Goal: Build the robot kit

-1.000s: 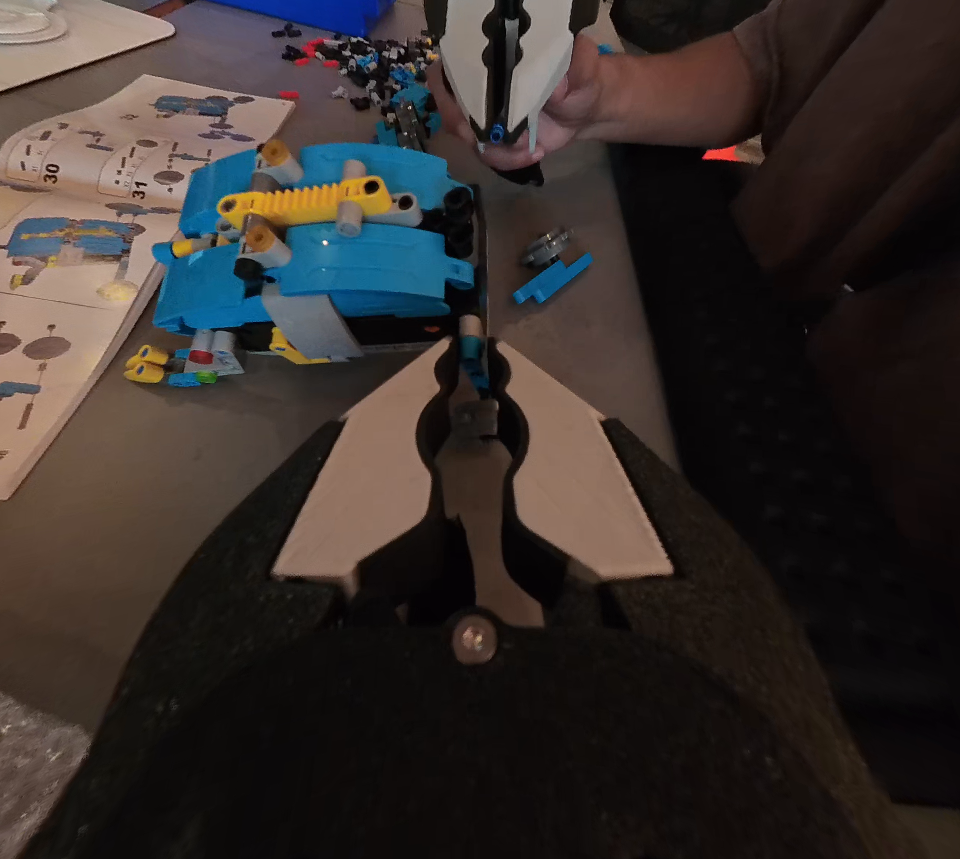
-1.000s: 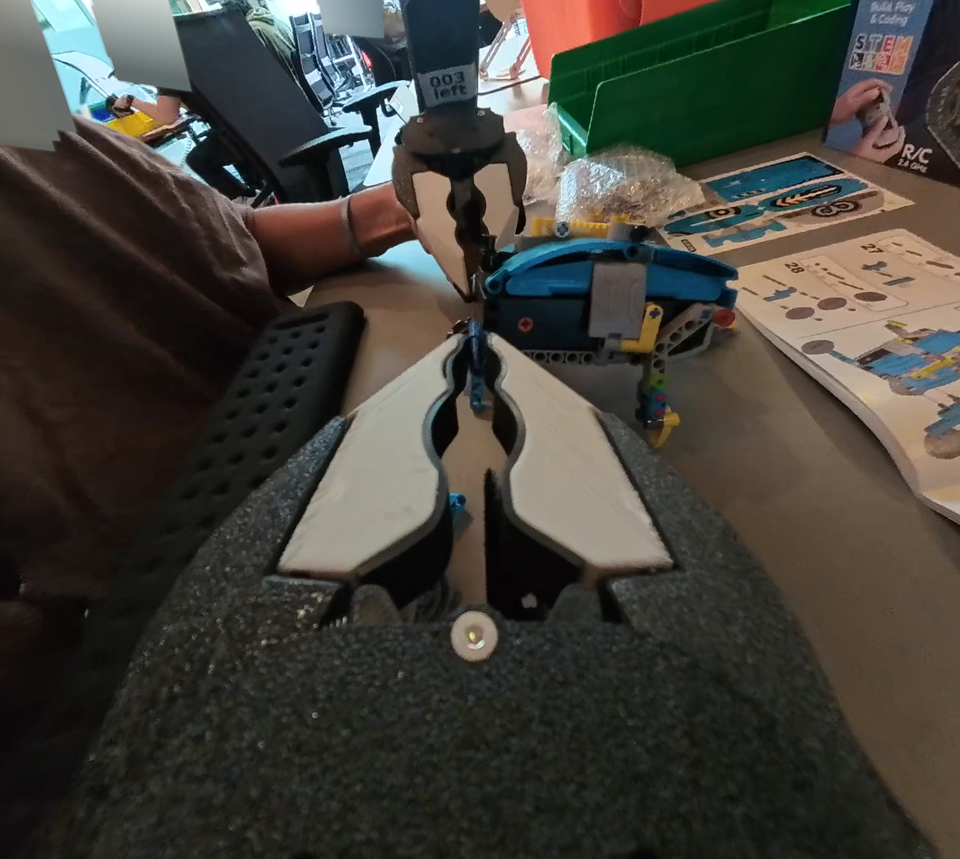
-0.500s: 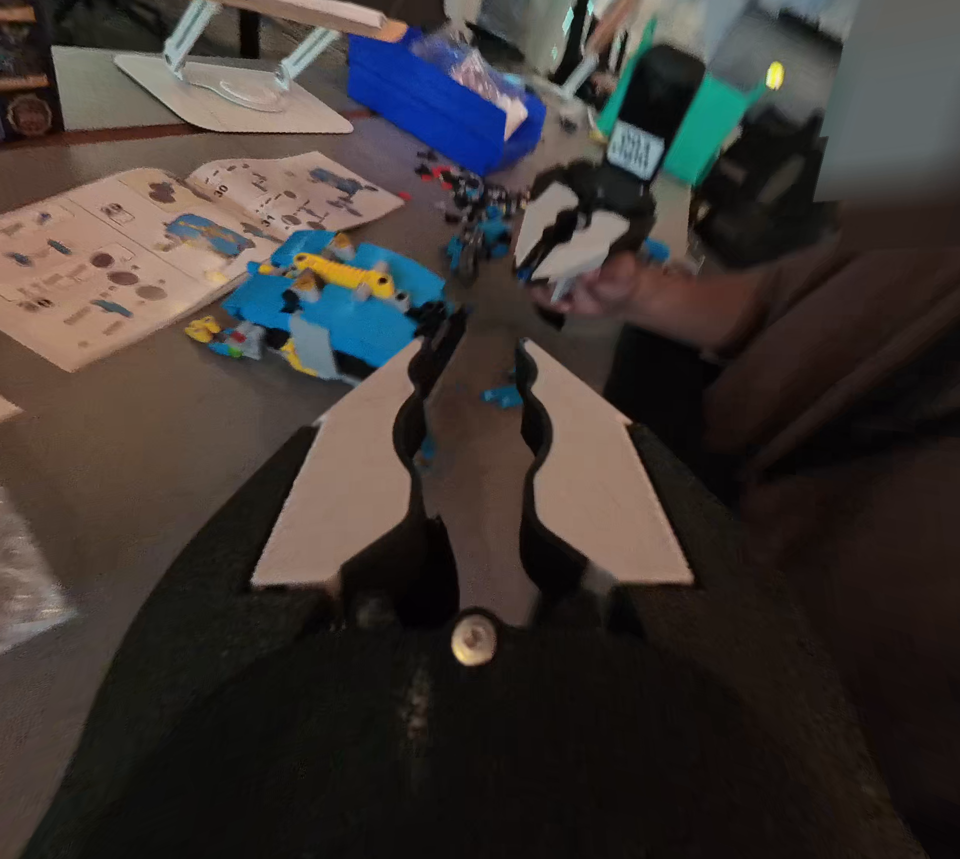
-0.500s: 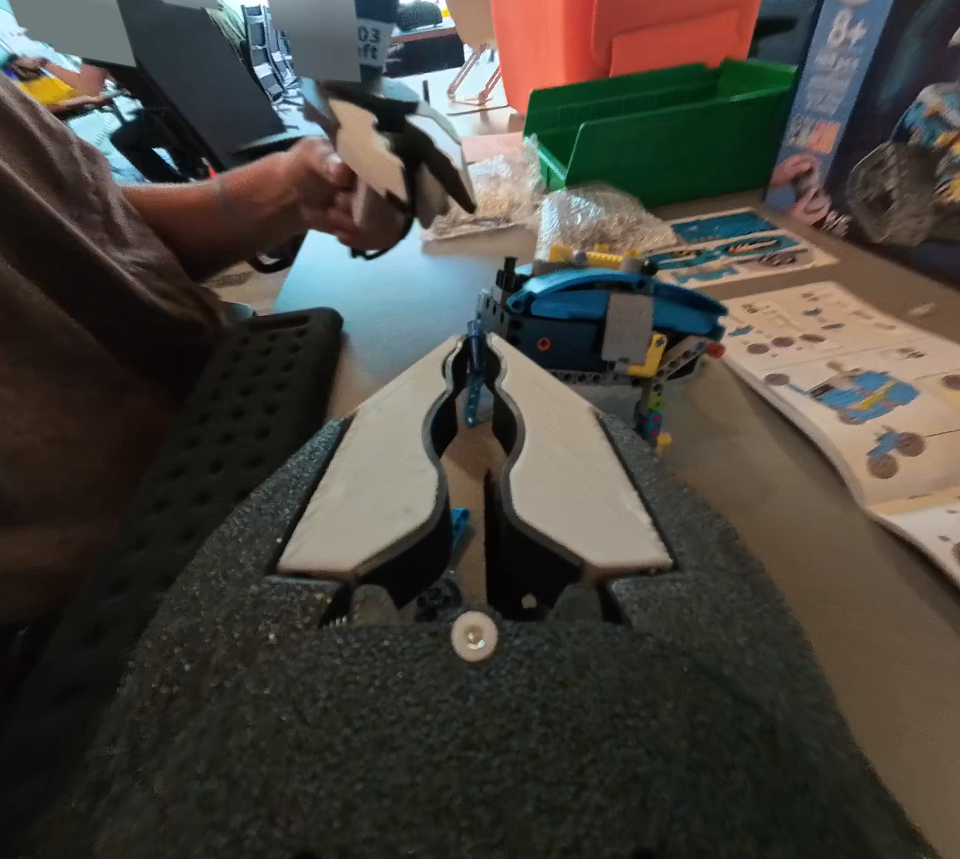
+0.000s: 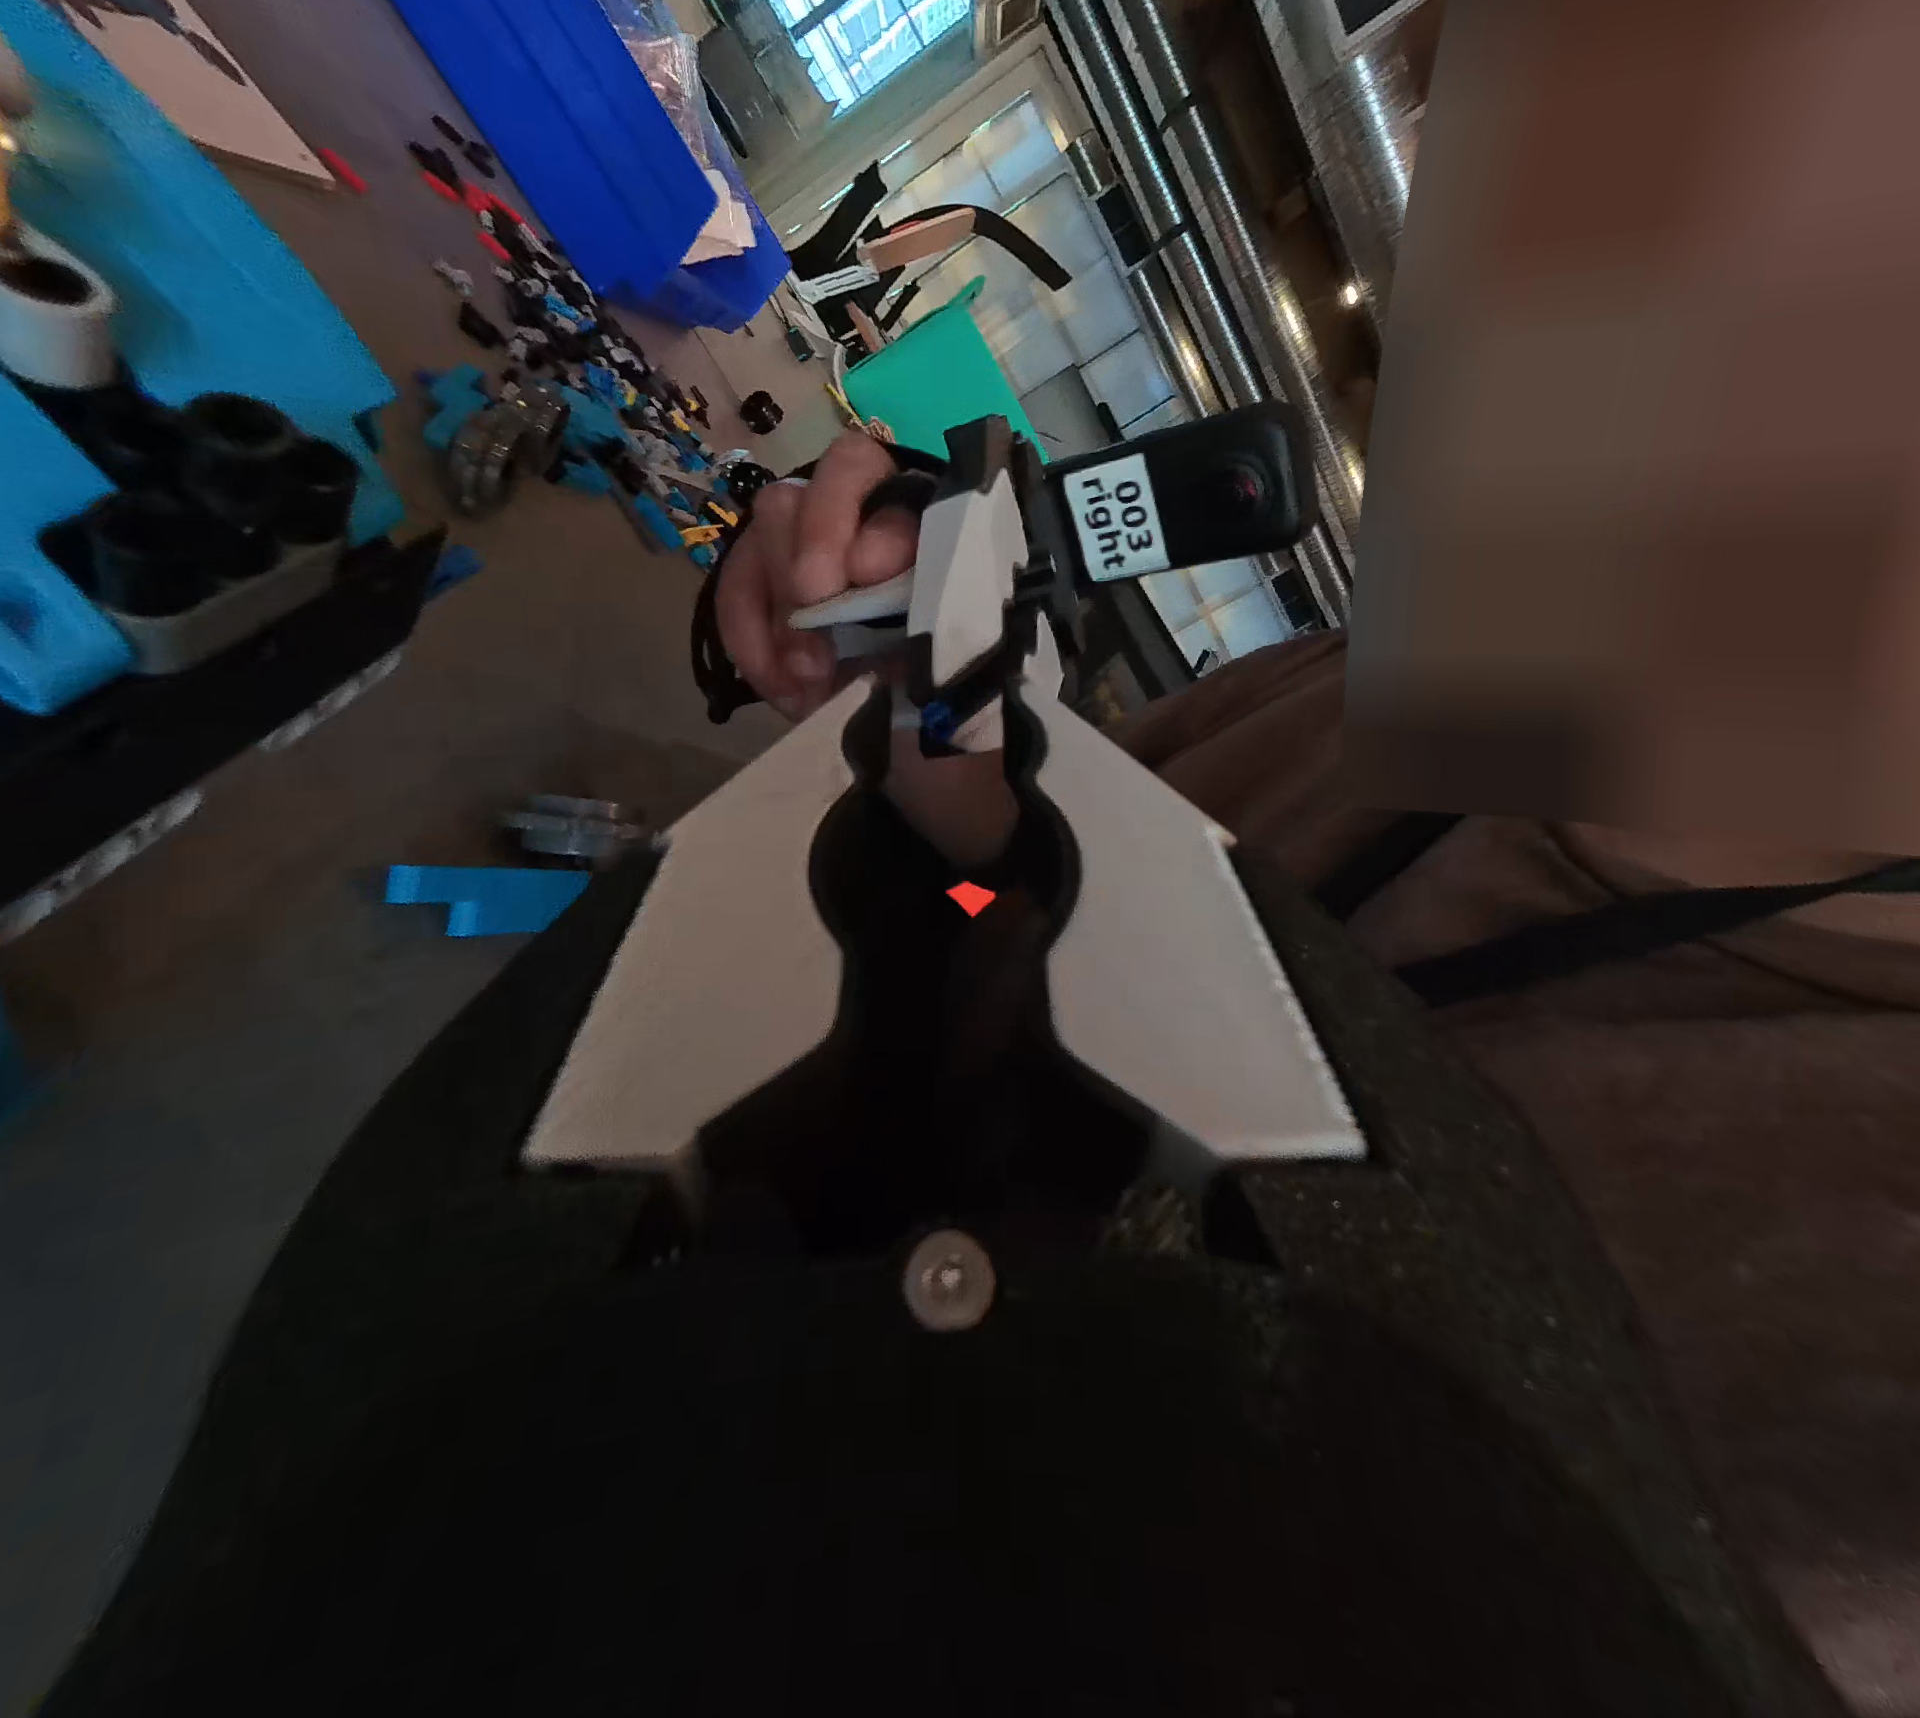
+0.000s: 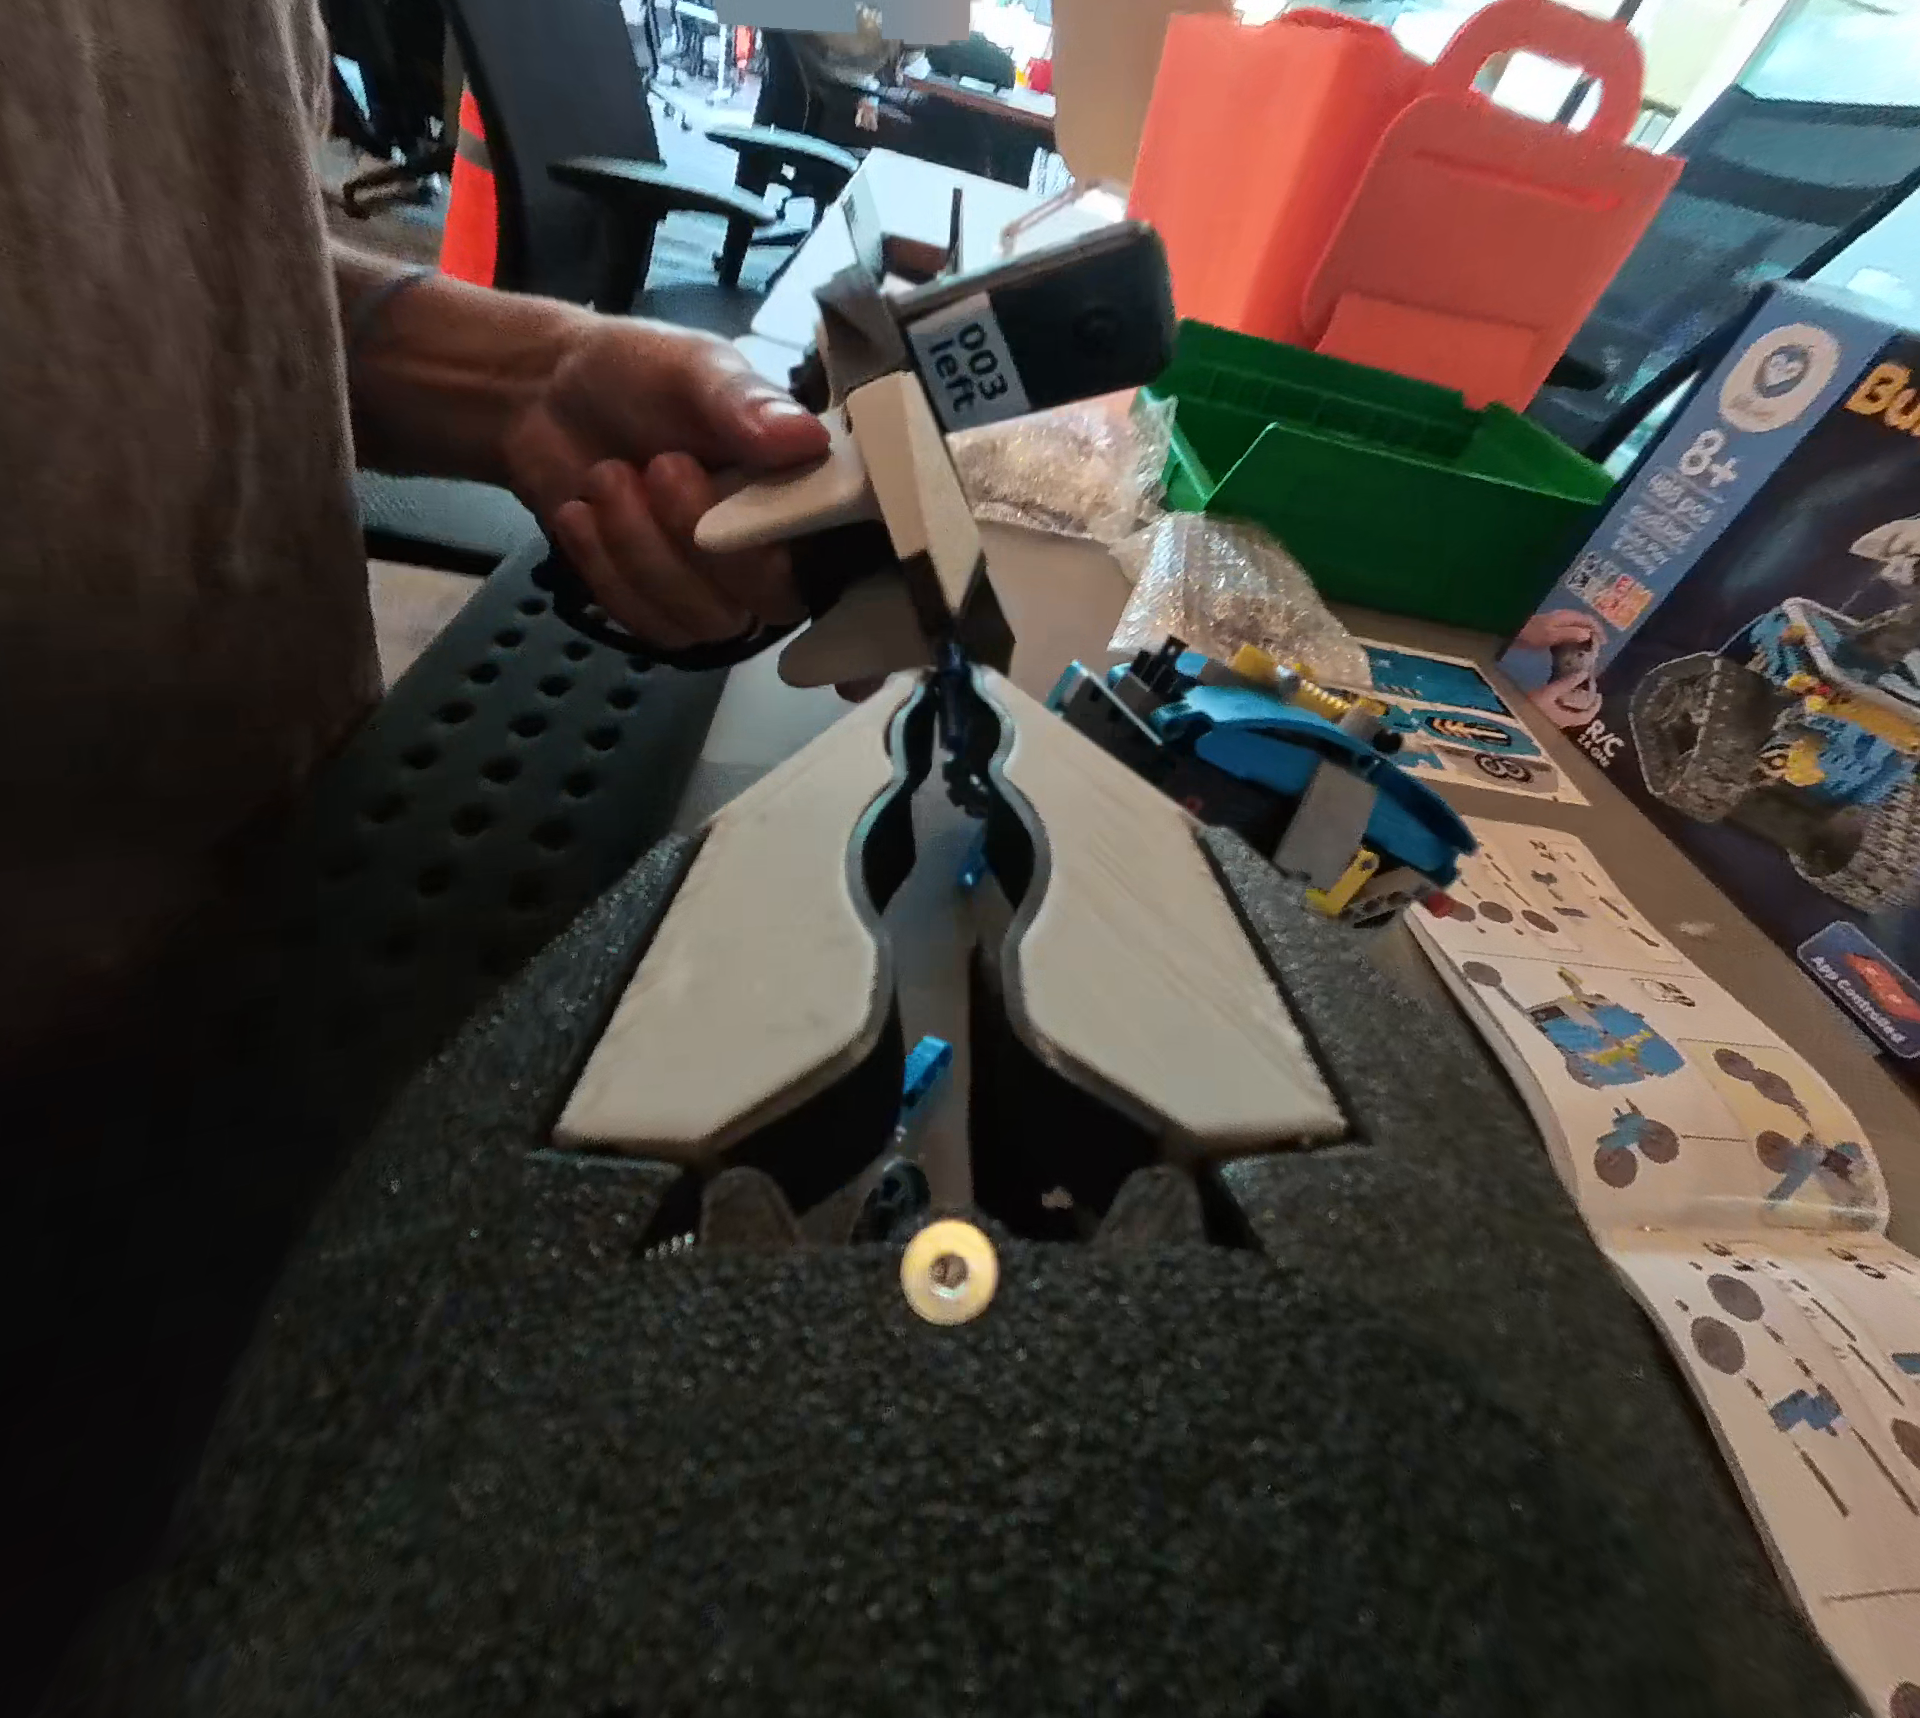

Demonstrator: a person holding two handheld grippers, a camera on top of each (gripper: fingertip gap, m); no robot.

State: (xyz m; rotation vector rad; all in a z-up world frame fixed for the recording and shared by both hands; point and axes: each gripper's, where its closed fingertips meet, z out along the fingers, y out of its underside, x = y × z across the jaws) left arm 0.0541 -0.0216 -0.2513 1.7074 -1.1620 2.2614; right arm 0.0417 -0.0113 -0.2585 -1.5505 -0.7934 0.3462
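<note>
The two tools meet tip to tip above the worktop [image 6: 1621, 1086], and between them is a small blue pin [image 5: 938, 716]. In the left wrist view the left hand-held gripper [image 5: 930, 712] has its jaws parted by a modest gap, and the pin sits right in that gap at 12 o'clock, its long axis roughly in line with the tool's reach. The right hand-held gripper [image 5: 940, 700] comes down toward it from 12 o'clock, its white fingers drawn together on the pin's far end. Whether the left jaws already touch the pin is unclear.

In the right wrist view the right hand-held gripper [image 6: 948, 694] is nearly closed, pinching a thin dark-blue piece that runs along the slot toward 12 o'clock. The left hand-held gripper [image 6: 940, 640] points down at it from just above, held in a bare hand [image 6: 644, 505]. Another small blue piece [image 6: 923, 1071] lies low in the slot near the tool's body, apparently loose.

The blue brick model [image 6: 1257, 754] rests on the worktop at about 2 o'clock of the right tool, near but apart from both tips. An instruction booklet [image 6: 1662, 1097] lies open at 4 o'clock, a green bin [image 6: 1382, 473] and a printed box [image 6: 1766, 629] stand farther off at 1 to 2 o'clock, and loose parts [image 5: 582, 380] lie scattered at 10 o'clock in the left view
</note>
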